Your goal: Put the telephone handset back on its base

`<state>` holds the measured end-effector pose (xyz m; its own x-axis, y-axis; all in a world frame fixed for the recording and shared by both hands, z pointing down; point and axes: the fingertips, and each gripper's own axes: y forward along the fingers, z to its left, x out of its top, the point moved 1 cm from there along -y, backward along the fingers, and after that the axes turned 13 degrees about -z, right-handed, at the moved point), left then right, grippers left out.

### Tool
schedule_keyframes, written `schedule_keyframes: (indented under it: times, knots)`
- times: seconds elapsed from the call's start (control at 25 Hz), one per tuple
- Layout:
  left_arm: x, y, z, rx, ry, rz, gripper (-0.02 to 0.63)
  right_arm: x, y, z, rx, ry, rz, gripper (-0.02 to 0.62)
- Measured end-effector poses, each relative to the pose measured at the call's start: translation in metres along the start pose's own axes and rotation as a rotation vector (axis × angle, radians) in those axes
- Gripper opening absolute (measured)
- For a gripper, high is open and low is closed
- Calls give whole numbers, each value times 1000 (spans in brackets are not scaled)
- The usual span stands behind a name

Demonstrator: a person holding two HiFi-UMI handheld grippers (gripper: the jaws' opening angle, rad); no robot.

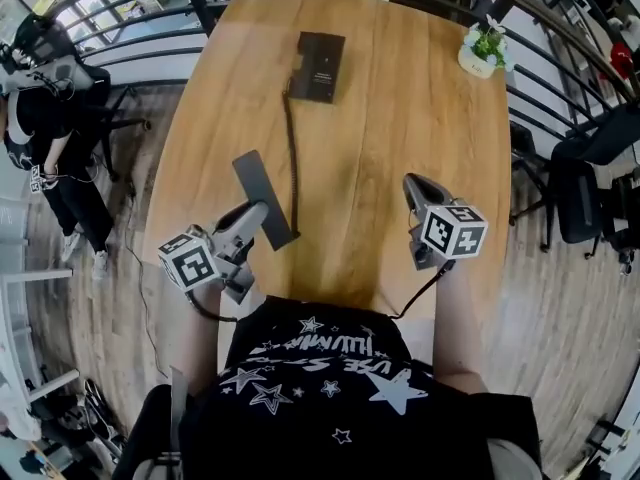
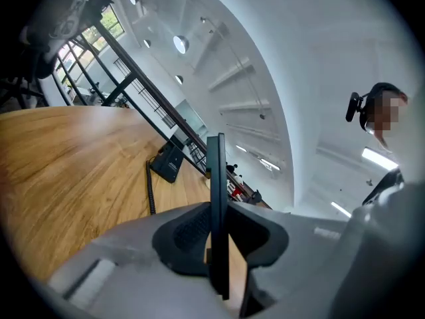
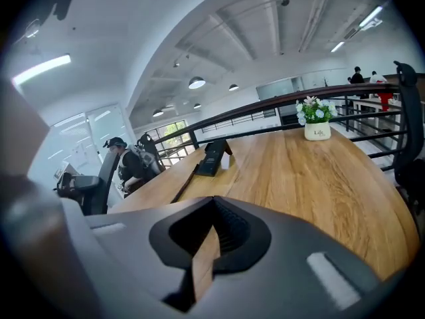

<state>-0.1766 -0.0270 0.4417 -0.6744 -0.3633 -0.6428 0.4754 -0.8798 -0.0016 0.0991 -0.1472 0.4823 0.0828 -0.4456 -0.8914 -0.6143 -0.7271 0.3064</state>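
The black telephone base (image 1: 320, 66) lies flat at the far middle of the wooden table (image 1: 400, 128). A coiled cord (image 1: 292, 148) runs from it toward me to the flat black handset (image 1: 262, 196). My left gripper (image 1: 268, 218) is shut on the handset's near end and holds it above the table's near left part. In the left gripper view the handset (image 2: 217, 198) stands edge-on between the pads, with the base (image 2: 167, 161) far ahead. My right gripper (image 1: 412, 183) hovers over the near right of the table, shut and with nothing in it; its view shows the base (image 3: 214, 157) in the distance.
A small white pot of flowers (image 1: 484, 53) stands at the table's far right corner. A dark railing (image 1: 130, 43) curves round the far side. Office chairs (image 1: 590, 178) stand to the right, and a person (image 1: 45, 128) stands at the left.
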Motion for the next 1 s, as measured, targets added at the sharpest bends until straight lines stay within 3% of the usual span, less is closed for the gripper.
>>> schedule_keyframes:
  times: [0.48,1.0]
  knots:
    - [69,36,38,-157,70,126,83,23,13,23,-126,5,-75,2]
    - [107,125,57,-264,128,212,83,36,70,30,-111,13,-68,2]
